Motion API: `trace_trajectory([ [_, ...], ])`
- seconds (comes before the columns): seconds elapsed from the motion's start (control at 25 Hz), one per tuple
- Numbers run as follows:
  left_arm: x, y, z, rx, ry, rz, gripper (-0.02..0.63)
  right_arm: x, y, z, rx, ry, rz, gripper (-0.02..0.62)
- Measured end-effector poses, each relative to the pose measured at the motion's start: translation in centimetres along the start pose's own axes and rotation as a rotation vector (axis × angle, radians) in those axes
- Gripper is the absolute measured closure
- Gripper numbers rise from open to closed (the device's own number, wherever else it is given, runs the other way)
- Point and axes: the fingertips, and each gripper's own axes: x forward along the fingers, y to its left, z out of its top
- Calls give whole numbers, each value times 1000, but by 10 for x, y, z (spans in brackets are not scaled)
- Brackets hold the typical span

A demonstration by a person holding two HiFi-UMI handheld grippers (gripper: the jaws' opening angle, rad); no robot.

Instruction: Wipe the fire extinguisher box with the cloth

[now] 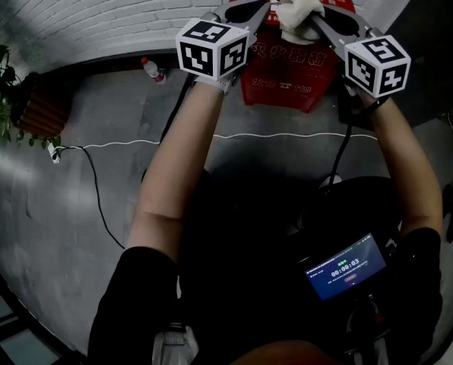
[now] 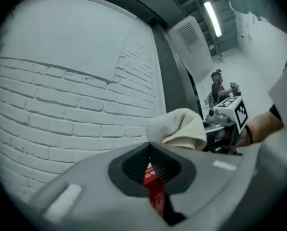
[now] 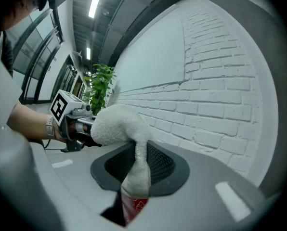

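Head view: my left tool [image 1: 245, 12] and right tool [image 1: 327, 23] are both raised over the red fire extinguisher box [image 1: 287, 82], which stands on the floor [image 1: 74, 204] against the white brick wall [image 1: 97, 6]. The white cloth [image 1: 299, 7] is bunched at the box's top edge, between the two tools. A bottle [image 1: 152, 69] sits by the wall to the left. Left gripper view: the jaws are together with nothing clamped. A sliver of red box shows through the slit below them, and the cloth is just beyond. Right gripper view: the jaws are clamped on a fold of the cloth, whose bulk puffs up above them, with the red box beneath.
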Motion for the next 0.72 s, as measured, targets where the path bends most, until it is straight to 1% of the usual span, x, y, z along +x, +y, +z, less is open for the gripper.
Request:
trace_trajectory([
  [0.12,7,16,-14,-47,18,45,603,17,-13,-4,-38,13,-14,517],
  [0.2,10,27,-23,-45,47,65,603,31,-22,1,-49,20,-19,517],
  [0.28,17,43,-23,-32,76,75,603,46,-35,14,-57,22,-29,517],
  [0.4,29,63,-10,-24,70,70,603,69,-51,26,-74,27,-48,517],
  [0.56,39,89,-3,47,83,102,603,105,-61,24,-130,74,-45,517],
  [0.72,52,116,-10,103,129,141,603,139,-66,15,-260,133,-59,517],
])
